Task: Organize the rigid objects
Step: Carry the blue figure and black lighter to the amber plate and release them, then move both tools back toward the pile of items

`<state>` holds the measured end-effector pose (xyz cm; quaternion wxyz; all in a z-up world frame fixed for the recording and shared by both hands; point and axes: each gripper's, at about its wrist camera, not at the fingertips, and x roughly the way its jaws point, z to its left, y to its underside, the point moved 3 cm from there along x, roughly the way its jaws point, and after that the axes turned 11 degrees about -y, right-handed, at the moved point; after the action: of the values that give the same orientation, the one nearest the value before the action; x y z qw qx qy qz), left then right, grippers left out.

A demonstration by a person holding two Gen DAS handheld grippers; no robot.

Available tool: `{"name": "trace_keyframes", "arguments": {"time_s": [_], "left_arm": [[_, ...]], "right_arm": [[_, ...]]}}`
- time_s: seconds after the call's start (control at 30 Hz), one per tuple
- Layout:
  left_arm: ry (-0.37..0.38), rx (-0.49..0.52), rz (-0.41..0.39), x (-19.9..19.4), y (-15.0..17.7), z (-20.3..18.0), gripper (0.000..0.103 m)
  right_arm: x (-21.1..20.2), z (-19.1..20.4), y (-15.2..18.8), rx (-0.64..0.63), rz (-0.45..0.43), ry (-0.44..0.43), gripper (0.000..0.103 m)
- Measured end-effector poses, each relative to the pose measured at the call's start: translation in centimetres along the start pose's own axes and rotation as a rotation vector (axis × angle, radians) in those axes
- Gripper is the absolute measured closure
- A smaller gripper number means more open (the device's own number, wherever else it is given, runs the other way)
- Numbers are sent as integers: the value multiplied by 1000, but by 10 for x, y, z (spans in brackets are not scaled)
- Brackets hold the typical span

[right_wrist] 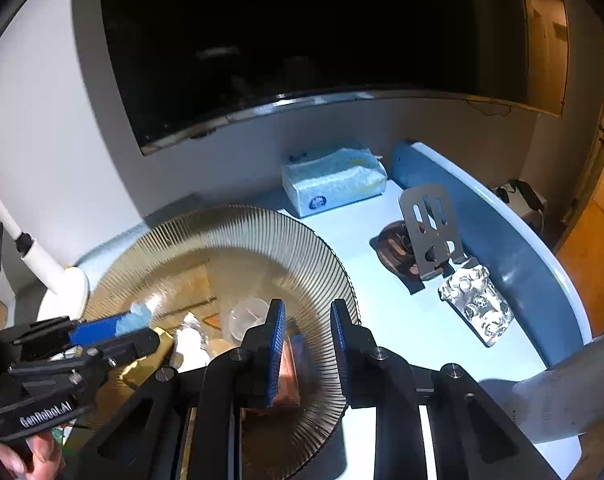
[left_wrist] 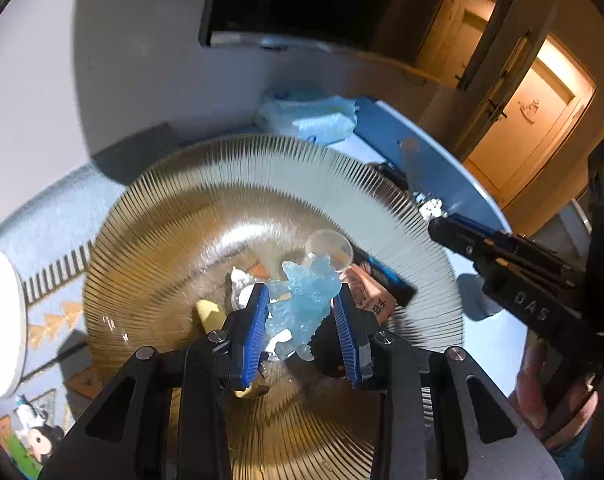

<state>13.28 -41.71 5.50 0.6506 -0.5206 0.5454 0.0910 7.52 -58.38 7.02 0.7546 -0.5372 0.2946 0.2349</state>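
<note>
The left gripper (left_wrist: 305, 322) is carrying a translucent blue figurine (left_wrist: 302, 312), its blue fingers (left_wrist: 258, 332) clamped on either side of it, and it is hanging over the middle of the ribbed amber glass plate (left_wrist: 262, 168). Already lying in the plate are a small clear cup (left_wrist: 329, 247), a copper-coloured packet (left_wrist: 372, 296), a yellowish piece (left_wrist: 211, 312) and something foil-wrapped (left_wrist: 238, 280), so this looks like the collecting step: loose bits going into one dish.

The right gripper (right_wrist: 308, 354) is hovering at the plate's near rim with its fingers (right_wrist: 276, 356) drawn as close as they go and nothing gripped; the copper packet only shows behind them, through the glass.

Out on the pale blue counter (right_wrist: 382, 320), well apart from the plate, a slotted metal spatula (right_wrist: 432, 232) with a foil-wrapped handle and a tissue pack (right_wrist: 334, 180) are waiting.

Next call, as I read it: letting the figurine go onto a bare patch of the plate, clear of the cup, which could tip.
</note>
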Motion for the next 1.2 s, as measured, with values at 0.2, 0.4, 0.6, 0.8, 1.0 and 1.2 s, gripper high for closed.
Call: {"name": "trace_keyframes", "arguments": {"time_s": [0.2, 0.4, 0.6, 0.8, 1.0, 1.2], "left_arm": [[9, -19, -89, -28, -2, 5, 14], [74, -91, -150, -86, 8, 32, 14], [41, -57, -251, -167, 40, 45, 14], [-48, -73, -399, -268, 76, 76, 4], [-279, -195, -507, -352, 121, 129, 3], [-422, -244, -464, -360, 165, 169, 3]], "right_arm": [[-4, -5, 5, 20, 29, -19, 75], [-51, 6, 6, 18, -60, -59, 44], [-108, 42, 10, -10, -150, -149, 40], [-149, 106, 23, -107, -200, -245, 26], [-170, 174, 41, -213, -209, -369, 15], [-155, 236, 59, -310, -157, -434, 11]]}}
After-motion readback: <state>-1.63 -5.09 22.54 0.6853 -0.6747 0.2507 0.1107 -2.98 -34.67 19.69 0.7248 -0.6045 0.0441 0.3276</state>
